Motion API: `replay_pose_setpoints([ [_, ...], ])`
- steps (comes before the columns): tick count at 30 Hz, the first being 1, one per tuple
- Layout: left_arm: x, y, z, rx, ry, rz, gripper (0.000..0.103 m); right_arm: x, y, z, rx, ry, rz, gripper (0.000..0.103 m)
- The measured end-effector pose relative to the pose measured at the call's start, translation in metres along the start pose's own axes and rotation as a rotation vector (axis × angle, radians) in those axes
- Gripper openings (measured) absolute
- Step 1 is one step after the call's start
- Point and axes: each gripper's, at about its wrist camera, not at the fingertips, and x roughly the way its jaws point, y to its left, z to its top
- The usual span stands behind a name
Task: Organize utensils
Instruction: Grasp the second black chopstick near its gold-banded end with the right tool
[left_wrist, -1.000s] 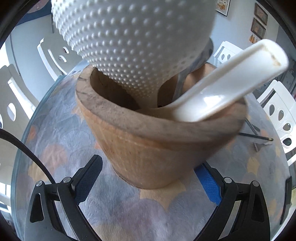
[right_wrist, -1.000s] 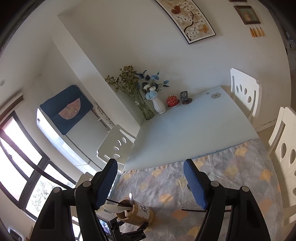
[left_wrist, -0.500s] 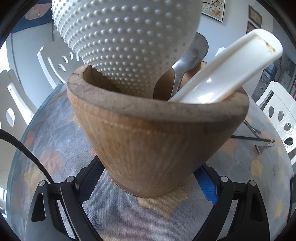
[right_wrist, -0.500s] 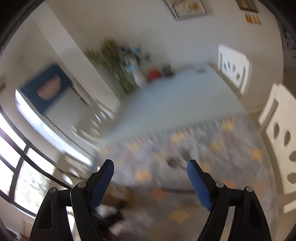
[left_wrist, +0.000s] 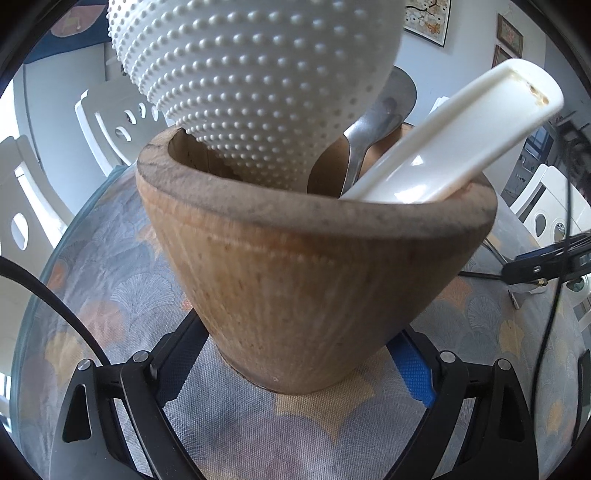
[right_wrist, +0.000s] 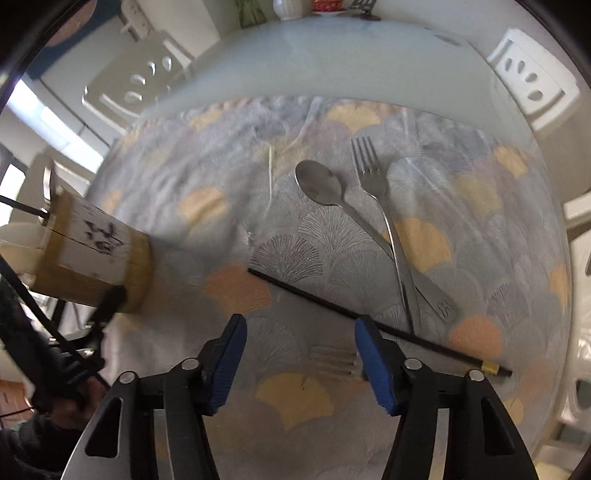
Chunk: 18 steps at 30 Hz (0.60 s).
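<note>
Lying past the holder (left_wrist: 317, 280): spoon (right_wrist: 321, 186), fork (right_wrist: 373, 177).

- The wooden utensil holder (right_wrist: 96, 258) carries black brush-style characters on a pale panel on its side; they are blurred and tilted, so I cannot read them.
- The handle end of one piece of steel cutlery (right_wrist: 441, 306), lying on the patterned tablecloth (right_wrist: 314, 398), bears a small stamped mark; it is too small to read.
- No other writing is legible.
</note>
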Motion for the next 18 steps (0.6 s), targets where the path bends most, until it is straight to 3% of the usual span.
replay_pose_setpoints([
  [6, 0.000, -0.002, -0.002, 0.000, 0.000, 0.000, 0.093, 0.027, 0.020, 0.016, -0.224, 0.077, -0.131, 0.054],
  [11, -0.001, -0.001, -0.002, 0.001, 0.000, 0.001, 0.093, 0.047, 0.022, 0.025, -0.304, 0.142, -0.128, 0.053],
  [18, 0.001, -0.002, -0.002, 0.003, 0.000, 0.003, 0.093, 0.050, 0.016, 0.034, -0.324, 0.131, -0.086, 0.052],
])
